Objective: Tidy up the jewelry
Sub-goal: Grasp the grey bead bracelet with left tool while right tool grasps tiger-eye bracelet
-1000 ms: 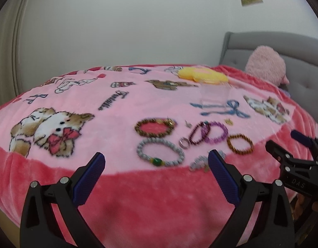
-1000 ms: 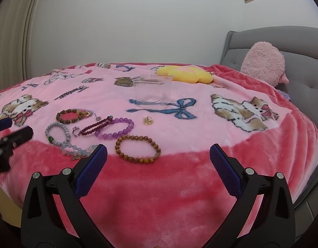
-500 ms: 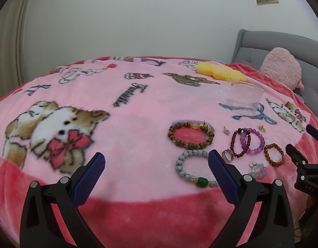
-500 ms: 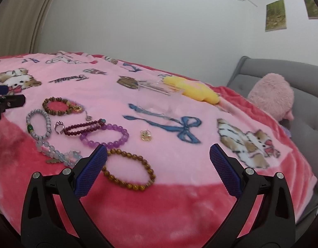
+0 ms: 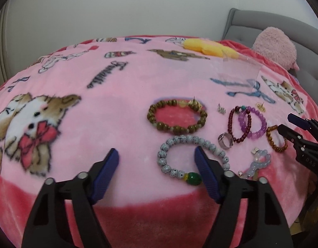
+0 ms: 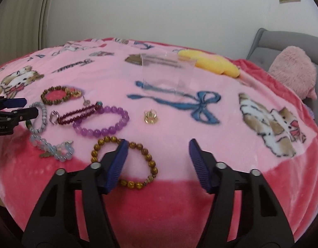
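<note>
Beaded bracelets lie loose on the pink blanket (image 5: 121,107) covering the bed: a grey-white bracelet (image 5: 190,157) with a green bead, an olive one (image 5: 176,116), a purple one (image 6: 102,123) and an amber bracelet (image 6: 126,163), with a ring (image 5: 226,140) and small earrings among them. A clear box (image 6: 167,74) stands farther back, empty. The left hand-held gripper (image 5: 157,166) and right hand-held gripper (image 6: 158,155) have both just been narrowing, yet each is still spread and pinches nothing. This looks like the approach to a first pick. Next, each must lower and straddle one strand of beads before pressing together.
</note>
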### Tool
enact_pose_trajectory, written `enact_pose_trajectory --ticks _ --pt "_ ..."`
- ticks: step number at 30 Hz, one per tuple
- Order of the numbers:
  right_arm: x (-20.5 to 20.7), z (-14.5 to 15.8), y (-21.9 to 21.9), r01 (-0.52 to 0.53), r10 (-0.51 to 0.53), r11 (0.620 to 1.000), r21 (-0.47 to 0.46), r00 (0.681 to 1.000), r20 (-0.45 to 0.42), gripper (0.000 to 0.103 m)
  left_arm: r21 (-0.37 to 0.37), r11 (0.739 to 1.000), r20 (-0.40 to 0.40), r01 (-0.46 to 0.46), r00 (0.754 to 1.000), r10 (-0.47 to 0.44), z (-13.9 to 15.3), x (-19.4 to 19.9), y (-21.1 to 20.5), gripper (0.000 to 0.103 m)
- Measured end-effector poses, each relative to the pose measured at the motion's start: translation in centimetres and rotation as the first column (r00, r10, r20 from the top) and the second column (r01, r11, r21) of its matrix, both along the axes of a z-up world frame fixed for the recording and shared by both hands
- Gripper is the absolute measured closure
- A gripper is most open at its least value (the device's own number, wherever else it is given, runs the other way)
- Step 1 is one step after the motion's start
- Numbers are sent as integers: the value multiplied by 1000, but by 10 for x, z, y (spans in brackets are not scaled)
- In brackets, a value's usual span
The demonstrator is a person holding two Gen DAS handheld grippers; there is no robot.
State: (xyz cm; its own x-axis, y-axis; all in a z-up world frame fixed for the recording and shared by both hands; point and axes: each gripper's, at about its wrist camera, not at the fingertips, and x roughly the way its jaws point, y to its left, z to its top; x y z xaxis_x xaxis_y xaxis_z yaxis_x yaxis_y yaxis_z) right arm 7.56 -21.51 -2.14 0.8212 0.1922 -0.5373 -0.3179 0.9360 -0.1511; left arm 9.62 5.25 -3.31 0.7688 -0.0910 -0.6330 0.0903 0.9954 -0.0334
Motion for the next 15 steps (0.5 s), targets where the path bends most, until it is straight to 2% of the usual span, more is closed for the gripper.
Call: enact_pose_trajectory --ticks 4,8,9,11,14,15 --pt "4 -10 0 -26 26 1000 13 998 -54 56 10 1000 -7 1 1000 -1 -1 3 -1 35" --pt "4 -14 2 -46 47 999 11 996 -76 68 19 1000 -5 2 1000 -2 -3 2 -2 41" --pt "5 -14 2 -49 50 999 12 996 -79 69 22 1000 -1 7 1000 -7 -3 1 -3 43" --pt "4 -15 2 -60 61 998 17 994 -87 80 27 1000 4 8 1000 -8 -3 0 -5 49" --pt "2 -16 4 -78 79 997 23 992 -94 90 30 999 7 11 1000 -12 -1 1 -5 57" --pt "2 -16 4 -82 84 996 23 992 -95 90 32 999 7 15 1000 -15 -1 0 -5 60"
